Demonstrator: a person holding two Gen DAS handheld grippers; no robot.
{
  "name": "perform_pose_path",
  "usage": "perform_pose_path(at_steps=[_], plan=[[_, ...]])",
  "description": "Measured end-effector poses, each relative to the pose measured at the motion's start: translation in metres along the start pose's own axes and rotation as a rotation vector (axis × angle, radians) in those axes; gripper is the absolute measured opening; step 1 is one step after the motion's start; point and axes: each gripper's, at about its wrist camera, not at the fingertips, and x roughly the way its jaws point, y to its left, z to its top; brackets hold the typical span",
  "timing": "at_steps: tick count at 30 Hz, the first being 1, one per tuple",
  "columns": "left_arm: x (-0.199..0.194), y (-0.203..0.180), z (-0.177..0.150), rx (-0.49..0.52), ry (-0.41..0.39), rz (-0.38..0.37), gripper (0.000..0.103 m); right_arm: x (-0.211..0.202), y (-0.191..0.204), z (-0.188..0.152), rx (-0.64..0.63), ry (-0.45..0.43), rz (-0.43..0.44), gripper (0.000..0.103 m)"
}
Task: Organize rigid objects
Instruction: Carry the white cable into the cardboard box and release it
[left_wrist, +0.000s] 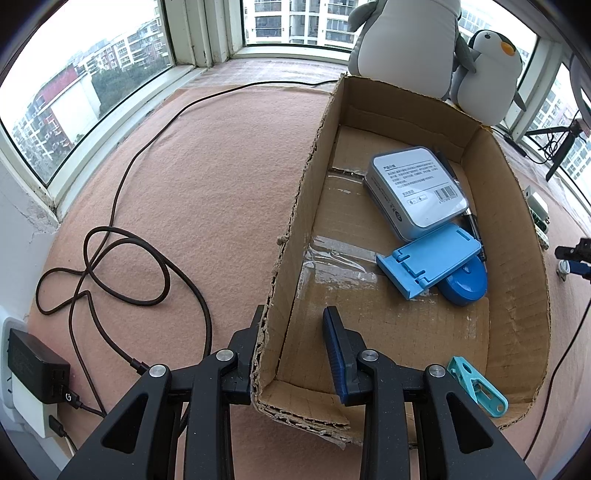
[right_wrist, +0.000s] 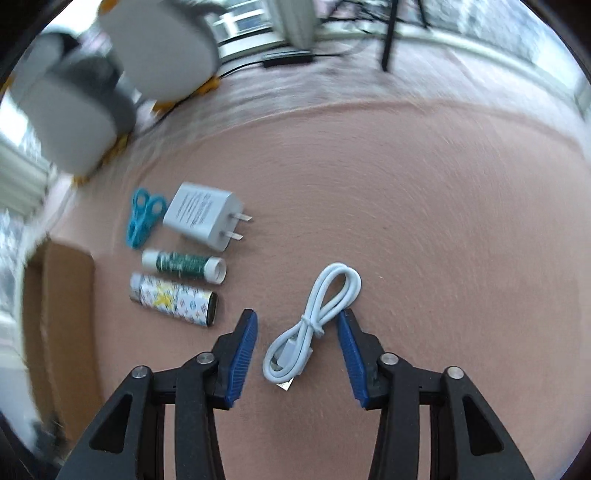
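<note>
Left wrist view: left tongs (left_wrist: 295, 325) spread apart, straddling the near-left wall of the cardboard box (left_wrist: 517, 236); inside, grey tin (left_wrist: 417, 192), blue stand (left_wrist: 428, 258), teal clip (left_wrist: 476, 387).

Right wrist view: right tongs (right_wrist: 295, 332) released, flanking white cable (right_wrist: 314, 321) on pink mat (right_wrist: 424, 206); beside it lighter (right_wrist: 173, 299), tube (right_wrist: 184, 266), charger (right_wrist: 203, 216).

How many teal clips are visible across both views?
2. One teal clip lies in the cardboard box's near corner; another teal clip lies on the mat left of the white charger. Others may be hidden.
</note>
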Motion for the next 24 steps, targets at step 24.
perform_pose_path(at_steps=[24], plan=[[0.001,0.001,0.0,0.002,0.0,0.003,0.032,-0.044,0.007,-0.04,-0.123,-0.06,0.179,0.017]])
